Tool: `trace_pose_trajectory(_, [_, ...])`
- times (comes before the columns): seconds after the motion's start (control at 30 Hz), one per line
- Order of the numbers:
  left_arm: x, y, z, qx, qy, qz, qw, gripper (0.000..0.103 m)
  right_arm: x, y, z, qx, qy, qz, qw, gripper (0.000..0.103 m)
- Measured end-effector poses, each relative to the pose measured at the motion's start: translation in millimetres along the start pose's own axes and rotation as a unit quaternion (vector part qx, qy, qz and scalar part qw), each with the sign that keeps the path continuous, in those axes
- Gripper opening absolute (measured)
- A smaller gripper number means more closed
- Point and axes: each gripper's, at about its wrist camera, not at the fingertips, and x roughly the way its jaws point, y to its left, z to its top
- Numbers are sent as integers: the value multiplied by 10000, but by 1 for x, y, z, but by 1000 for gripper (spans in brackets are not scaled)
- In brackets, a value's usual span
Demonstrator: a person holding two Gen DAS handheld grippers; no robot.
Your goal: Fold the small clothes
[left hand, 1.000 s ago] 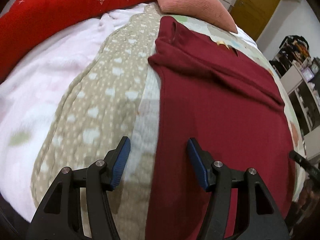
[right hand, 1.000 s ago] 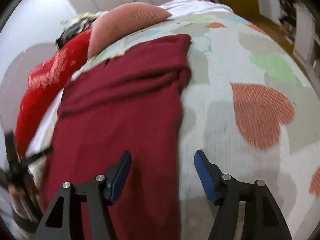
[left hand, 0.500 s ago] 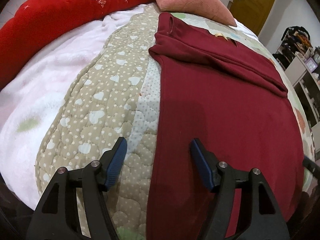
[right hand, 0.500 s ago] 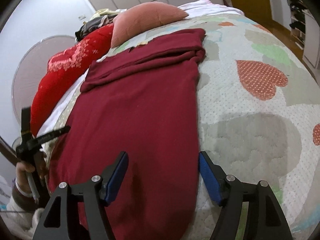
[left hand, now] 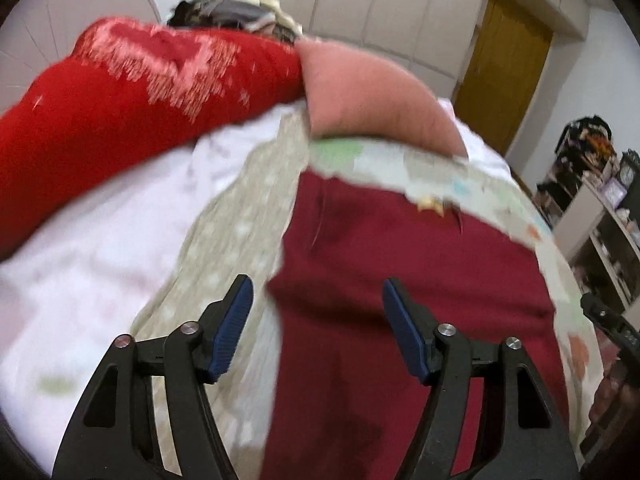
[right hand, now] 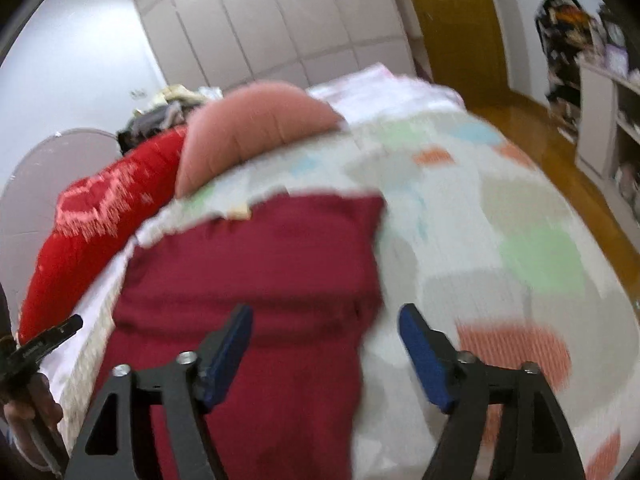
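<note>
Blur over both views | maroon garment (left hand: 420,264) near hem cut off | left tongs (left hand: 316,322), right tongs (right hand: 325,350) spread, just widened, empty

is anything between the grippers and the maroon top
Nothing visible. The maroon top lies bare on the quilt, the pink pillow behind it. The left gripper and right gripper are empty, jaws just opened wider.

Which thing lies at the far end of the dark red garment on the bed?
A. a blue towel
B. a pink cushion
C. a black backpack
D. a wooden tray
B: the pink cushion rests on the quilt just beyond the top edge of the dark red garment; the right wrist view shows the same, and no towel, backpack or tray is there.
</note>
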Motion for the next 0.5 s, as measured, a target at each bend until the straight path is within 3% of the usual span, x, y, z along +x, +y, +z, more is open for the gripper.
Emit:
trace_pose_trajectory(0.13, [42,-27,16,-376,17,-121,9992,77,37,8,35,-37,-313,749,9967,88])
trace_pose_trajectory(0.3, [82,-67,37,-303,-30,-209,9993,77,119,20,77,232,184,1098,9935,88])
trace_pose_trajectory(0.43, [102,-80,47,-535,-100,-638,9965,77,129,9,65,723,496,1374,9866,88])
trace_pose_trajectory(0.5, [110,-82,48,-609,39,-869,9944,77,120,6,56,371,139,1132,9928,88])
